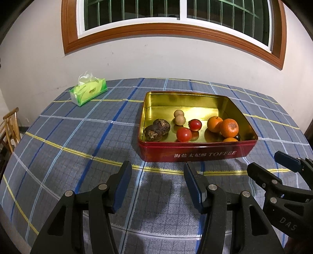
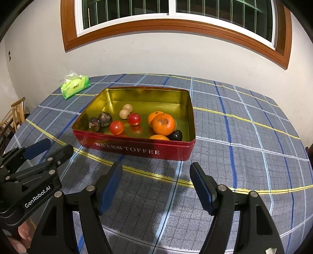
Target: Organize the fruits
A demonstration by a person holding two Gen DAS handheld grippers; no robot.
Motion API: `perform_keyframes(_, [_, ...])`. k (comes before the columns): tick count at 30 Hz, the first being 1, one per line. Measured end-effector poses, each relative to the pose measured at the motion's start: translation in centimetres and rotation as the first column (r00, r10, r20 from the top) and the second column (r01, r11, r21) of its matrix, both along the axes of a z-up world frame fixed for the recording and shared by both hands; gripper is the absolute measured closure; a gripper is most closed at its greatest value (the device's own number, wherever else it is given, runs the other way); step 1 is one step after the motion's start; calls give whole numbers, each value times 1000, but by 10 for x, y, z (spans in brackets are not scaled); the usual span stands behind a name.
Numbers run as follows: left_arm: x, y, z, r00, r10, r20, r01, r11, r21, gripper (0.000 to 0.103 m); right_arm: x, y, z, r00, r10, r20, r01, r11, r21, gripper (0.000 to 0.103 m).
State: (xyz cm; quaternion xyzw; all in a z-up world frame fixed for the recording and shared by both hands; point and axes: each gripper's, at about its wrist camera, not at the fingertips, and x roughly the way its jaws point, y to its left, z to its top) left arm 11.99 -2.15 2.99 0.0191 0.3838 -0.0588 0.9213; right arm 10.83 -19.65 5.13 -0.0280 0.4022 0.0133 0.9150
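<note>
On the bench [image 1: 58, 156], spread with a blue plaid cloth, sits an open red toffee tin [image 1: 197, 125] with a gold inside, its long lettered side facing the grippers and its long axis running left to right across both views. All the fruit lies in the near half of the tin. At the left end are two dark, rough-skinned fruits [image 1: 156, 129] touching each other; beside them two small tan round fruits [image 1: 179, 117], one just behind the other; then two red cherry tomatoes [image 1: 188, 130]; and at the right end three oranges [image 1: 223, 125] bunched together.

From the right wrist view a small black glossy fruit [image 2: 175, 135] shows plainly in the near right corner, touching the biggest orange; from the left wrist view only a sliver of it peeks over the tin's wall. A thumb at the lower left edge shows only in the right wrist view.

Both grippers hang over bare cloth short of the tin. The left gripper [image 1: 158, 185] has its fingers apart with nothing between them; the right gripper [image 2: 156, 187] stands wider apart, also holding nothing.

A green tissue pack [image 1: 89, 90] lies near the far left corner, well apart from the tin, under a wood-framed window [image 1: 176, 15].
</note>
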Motion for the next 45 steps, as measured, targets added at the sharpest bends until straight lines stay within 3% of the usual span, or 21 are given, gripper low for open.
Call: perform_keyframes(45, [-15, -3, 5, 1000, -16, 13, 16, 1000, 15, 47, -11, -3, 1, 1000, 7, 3, -7, 1000, -1, 34])
